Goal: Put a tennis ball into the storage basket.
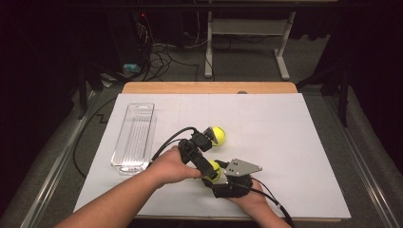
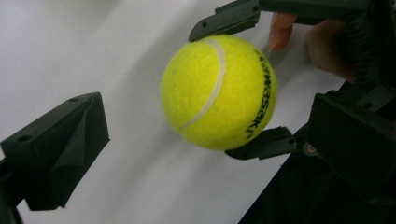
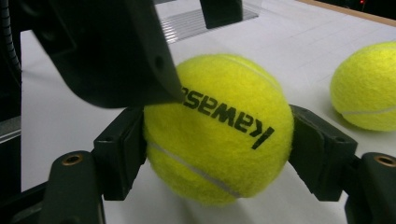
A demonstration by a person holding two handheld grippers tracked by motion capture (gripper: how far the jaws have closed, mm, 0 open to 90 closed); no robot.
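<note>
A yellow tennis ball (image 3: 219,126) with black lettering sits between the two jaws of my right gripper (image 3: 219,154), which is shut on it just above the white table cover. In the high view this held ball (image 1: 215,169) is near the front middle, under the grey plate of the right gripper (image 1: 217,175). My left gripper (image 2: 208,116) reaches in from the left and is open, its jaws standing wide on either side of the same ball (image 2: 219,91). One left jaw rests against the ball's top. In the high view the left gripper (image 1: 208,162) is just left of it.
A second tennis ball (image 1: 218,135) lies loose a little farther back, also seen as the ball at the right (image 3: 366,88). A long clear plastic tray (image 1: 135,137) stands at the left. White paper (image 1: 285,142) covers the table, with a wooden edge (image 1: 209,87) at the back.
</note>
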